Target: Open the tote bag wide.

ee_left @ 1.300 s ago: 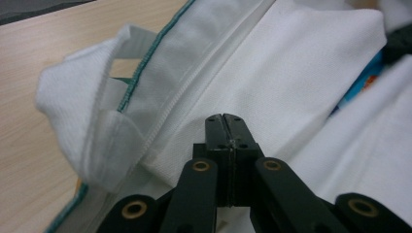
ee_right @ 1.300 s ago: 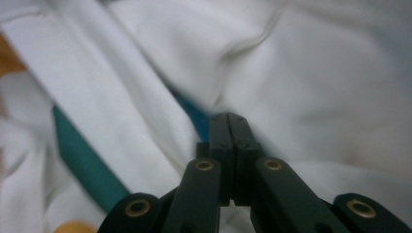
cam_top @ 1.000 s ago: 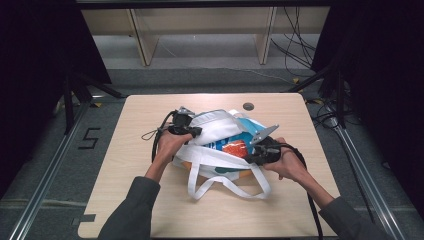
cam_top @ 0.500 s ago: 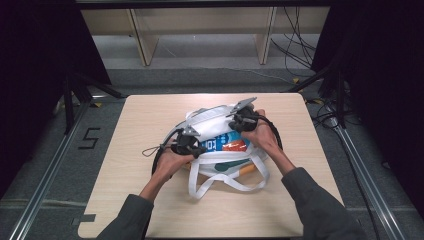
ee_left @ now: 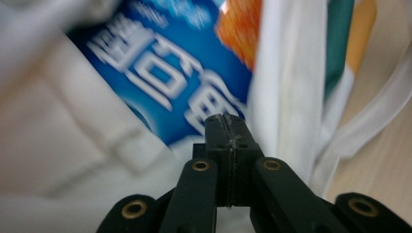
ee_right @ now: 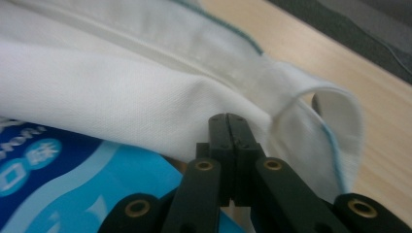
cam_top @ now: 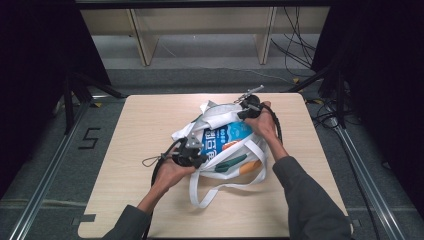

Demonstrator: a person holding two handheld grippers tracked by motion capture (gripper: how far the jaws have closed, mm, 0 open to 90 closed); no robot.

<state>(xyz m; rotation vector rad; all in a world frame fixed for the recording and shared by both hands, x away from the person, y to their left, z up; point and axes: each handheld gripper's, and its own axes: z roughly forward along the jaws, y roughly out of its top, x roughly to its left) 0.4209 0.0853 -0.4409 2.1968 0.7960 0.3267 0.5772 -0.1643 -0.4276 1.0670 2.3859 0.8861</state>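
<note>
Grippers [cam_top: 192,152] shifted (bag [cam_top: 220,117] print legible)

1. The white tote bag [cam_top: 220,117] lies slumped on its side near the middle of my table — cloth creased, mouth gaping toward me.
2. Its long white straps [cam_top: 227,182] spill out in loops on the tabletop at the near side.
3. A blue packet [cam_top: 225,137] with white lettering shows in the opening — an orange patch on it, with green and yellow items just beside.
</note>
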